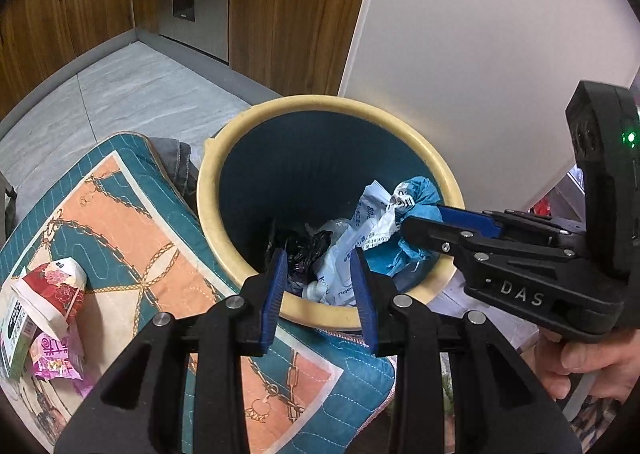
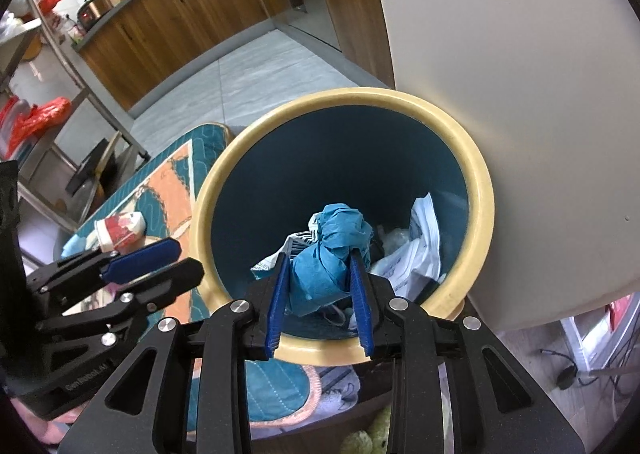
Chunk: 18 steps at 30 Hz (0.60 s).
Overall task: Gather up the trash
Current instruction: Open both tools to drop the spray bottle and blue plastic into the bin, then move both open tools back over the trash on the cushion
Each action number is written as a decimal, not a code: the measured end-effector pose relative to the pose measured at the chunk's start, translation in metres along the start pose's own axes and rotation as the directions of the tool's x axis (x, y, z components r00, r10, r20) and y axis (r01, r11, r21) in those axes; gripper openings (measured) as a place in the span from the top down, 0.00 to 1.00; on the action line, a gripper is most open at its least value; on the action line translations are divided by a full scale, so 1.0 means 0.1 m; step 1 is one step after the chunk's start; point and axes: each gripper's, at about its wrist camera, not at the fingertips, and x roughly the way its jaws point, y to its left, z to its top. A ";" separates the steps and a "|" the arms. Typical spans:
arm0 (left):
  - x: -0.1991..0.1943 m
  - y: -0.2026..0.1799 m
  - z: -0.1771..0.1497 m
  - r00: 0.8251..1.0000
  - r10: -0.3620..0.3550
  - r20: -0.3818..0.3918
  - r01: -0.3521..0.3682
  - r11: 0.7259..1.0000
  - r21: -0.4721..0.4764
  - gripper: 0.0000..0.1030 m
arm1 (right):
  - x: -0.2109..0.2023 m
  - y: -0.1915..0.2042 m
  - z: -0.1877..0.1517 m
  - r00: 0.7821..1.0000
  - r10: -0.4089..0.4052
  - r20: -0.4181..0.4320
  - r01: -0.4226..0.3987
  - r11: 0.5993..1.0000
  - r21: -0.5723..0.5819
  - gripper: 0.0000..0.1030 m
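Observation:
A trash bin with a cream rim and dark blue inside holds white wrappers and black plastic. My right gripper is shut on a crumpled blue paper wad, held over the bin's opening. My left gripper is open and empty at the bin's near rim. A red and white carton and a pink wrapper lie on the quilted mat to the left.
The bin stands beside a teal and orange quilted mat. A white panel rises right behind the bin. Wooden kitchen cabinets and grey tile floor lie beyond. A metal rack stands at the left.

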 end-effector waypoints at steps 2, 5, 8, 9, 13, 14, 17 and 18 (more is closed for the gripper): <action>-0.01 0.02 0.00 1.000 -0.001 0.003 0.001 1.000 -0.007 0.69 | 0.00 0.01 0.00 1.000 0.000 0.000 0.000 1.000 -0.002 0.67; -0.07 0.06 -0.02 1.000 0.003 0.009 -0.003 1.000 -0.020 0.68 | 0.01 0.01 0.01 1.000 -0.005 0.000 0.005 1.000 0.000 0.62; -0.14 0.09 -0.03 1.000 0.010 0.020 -0.010 1.000 -0.028 0.58 | 0.00 0.00 0.00 1.000 -0.006 0.005 0.006 1.000 0.004 0.61; -0.18 0.11 -0.04 1.000 0.015 0.028 -0.014 0.999 -0.029 0.54 | 0.00 0.01 0.01 1.000 -0.005 0.008 0.005 1.000 0.006 0.61; -0.33 0.19 -0.11 0.998 0.041 0.052 -0.039 0.998 -0.039 0.38 | -0.03 0.06 0.01 1.000 0.014 0.019 -0.014 1.000 0.001 0.60; -0.37 0.22 -0.13 0.997 0.048 0.054 -0.046 0.998 -0.043 0.36 | -0.04 0.09 0.01 1.000 0.019 0.021 -0.019 1.000 -0.005 0.60; -0.44 0.31 -0.17 0.995 0.075 0.061 -0.072 0.996 -0.055 0.28 | -0.05 0.16 0.01 0.999 0.032 0.020 -0.031 0.999 -0.016 0.59; -0.47 0.35 -0.19 0.994 0.088 0.064 -0.084 0.995 -0.061 0.26 | -0.04 0.19 0.01 0.999 0.036 0.019 -0.036 0.999 -0.022 0.58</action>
